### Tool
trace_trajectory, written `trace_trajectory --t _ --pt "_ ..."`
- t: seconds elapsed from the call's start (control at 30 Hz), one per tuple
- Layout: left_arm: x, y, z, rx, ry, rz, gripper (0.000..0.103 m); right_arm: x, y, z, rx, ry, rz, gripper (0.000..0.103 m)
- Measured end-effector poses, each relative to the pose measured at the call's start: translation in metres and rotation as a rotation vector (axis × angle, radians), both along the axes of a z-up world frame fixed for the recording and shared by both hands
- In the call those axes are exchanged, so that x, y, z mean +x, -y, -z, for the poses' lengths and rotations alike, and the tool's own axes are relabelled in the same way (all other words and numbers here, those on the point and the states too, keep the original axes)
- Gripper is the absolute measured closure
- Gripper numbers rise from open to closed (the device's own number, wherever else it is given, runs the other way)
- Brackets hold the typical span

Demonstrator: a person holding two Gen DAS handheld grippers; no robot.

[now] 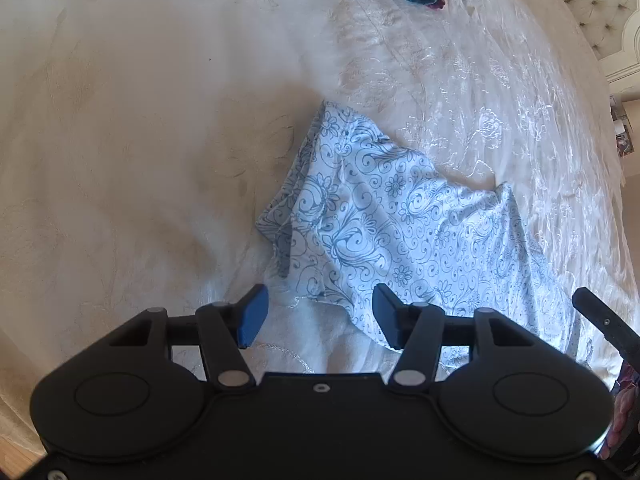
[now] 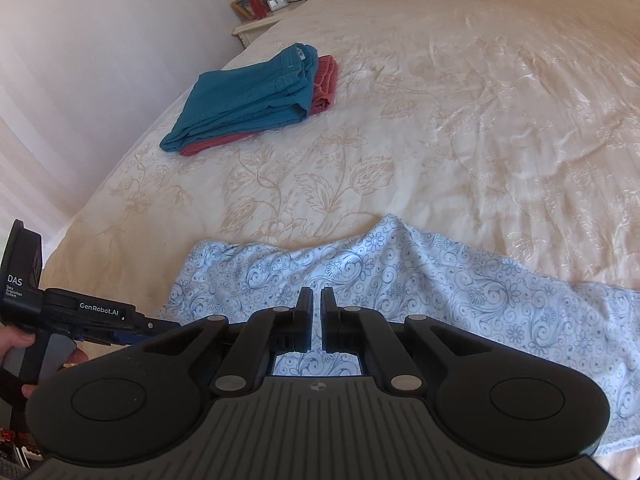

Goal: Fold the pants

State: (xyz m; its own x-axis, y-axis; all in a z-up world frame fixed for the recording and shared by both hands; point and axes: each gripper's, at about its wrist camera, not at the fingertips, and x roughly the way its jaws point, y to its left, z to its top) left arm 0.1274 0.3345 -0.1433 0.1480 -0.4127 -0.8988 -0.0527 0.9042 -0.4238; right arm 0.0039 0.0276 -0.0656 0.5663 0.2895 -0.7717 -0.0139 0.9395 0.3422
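Note:
The pants (image 1: 400, 224) are white with a blue floral print and lie crumpled on the cream bedspread (image 1: 140, 140). They also show in the right wrist view (image 2: 400, 276). My left gripper (image 1: 318, 318) is open and empty, its fingers just above the near edge of the pants. My right gripper (image 2: 317, 308) is nearly closed, with a thin gap between its fingers, and hovers over the pants' near edge. I cannot see fabric between the fingers. The left gripper's body (image 2: 80, 312) shows at the left of the right wrist view.
A folded teal garment (image 2: 248, 100) lies on a folded red one (image 2: 324, 88) at the bed's far left side. A nightstand (image 2: 264, 8) with a lamp and clock stands beyond. The tufted headboard (image 1: 596, 4) is at the far right.

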Motion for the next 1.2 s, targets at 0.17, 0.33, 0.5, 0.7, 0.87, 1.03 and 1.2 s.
trace_trajectory --t 0.17,0.33,0.5,0.7,0.87,1.03,1.2 --pt "0.002 -0.001 0.003 -0.018 0.013 -0.028 0.044 -0.015 -0.004 0.000 -0.015 -0.021 0.007 0.099" --pt "0.006 0.007 -0.003 0.031 0.073 0.010 0.082 -0.030 -0.007 0.004 -0.025 -0.041 0.024 0.099" --pt "0.016 0.022 -0.029 0.052 0.213 0.072 0.091 -0.038 -0.010 0.006 -0.024 -0.047 0.032 0.099" --pt "0.007 0.026 -0.071 0.102 0.459 0.172 0.090 -0.042 -0.010 0.008 -0.015 -0.054 0.054 0.099" --pt "0.020 0.002 0.005 0.157 0.159 0.139 0.088 -0.043 -0.010 0.011 -0.007 -0.067 0.064 0.099" --pt "0.013 -0.004 0.018 0.181 0.125 0.119 0.074 -0.046 -0.004 0.011 -0.009 -0.076 0.091 0.099" --pt "0.001 -0.002 0.009 0.251 0.137 0.100 0.060 -0.058 0.021 0.012 -0.018 -0.092 0.196 0.099"
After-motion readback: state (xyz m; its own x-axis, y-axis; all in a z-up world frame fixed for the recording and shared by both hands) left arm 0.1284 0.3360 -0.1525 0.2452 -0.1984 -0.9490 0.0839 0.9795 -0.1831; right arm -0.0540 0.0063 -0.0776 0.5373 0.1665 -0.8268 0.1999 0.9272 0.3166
